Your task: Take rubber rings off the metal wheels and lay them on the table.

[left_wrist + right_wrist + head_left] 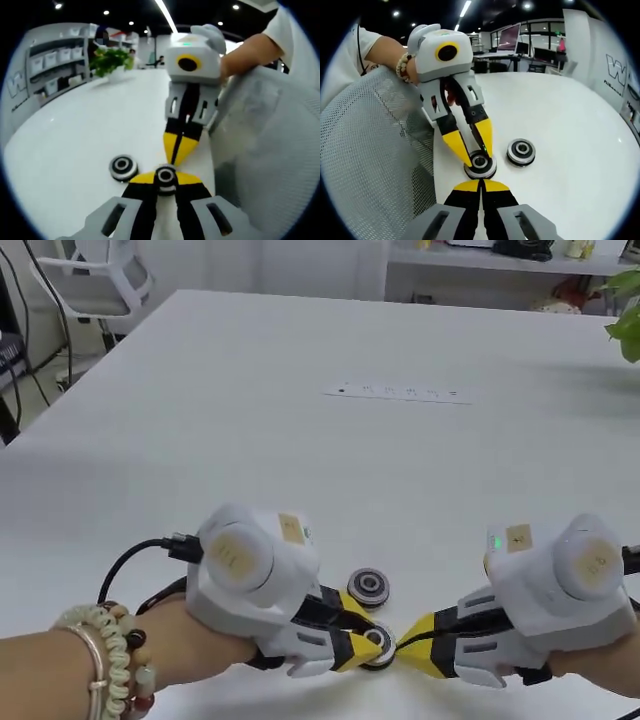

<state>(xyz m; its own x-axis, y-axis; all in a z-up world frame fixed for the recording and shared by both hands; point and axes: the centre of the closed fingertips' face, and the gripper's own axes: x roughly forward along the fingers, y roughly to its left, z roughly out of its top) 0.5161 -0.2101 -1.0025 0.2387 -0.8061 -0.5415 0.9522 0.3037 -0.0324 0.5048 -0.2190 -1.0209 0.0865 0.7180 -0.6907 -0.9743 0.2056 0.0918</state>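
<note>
Left tool (166,179) clamped on a wheel (480,163), right tool (481,185) with jaws together, the two tip to tip.

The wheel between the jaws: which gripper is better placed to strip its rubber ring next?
Right. The left gripper is shut on the wheel, steadying it. The right gripper is free, jaws shut, tips at that wheel's rim, so it can likely work the ring off.

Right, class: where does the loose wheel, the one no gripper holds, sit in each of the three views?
Head view: loose wheel low centre, just above the held wheel.
Left gripper view: loose wheel lower left, left of the held wheel.
Right gripper view: loose wheel right of centre, right of the held wheel.
Shared landmark: the held wheel.
</note>
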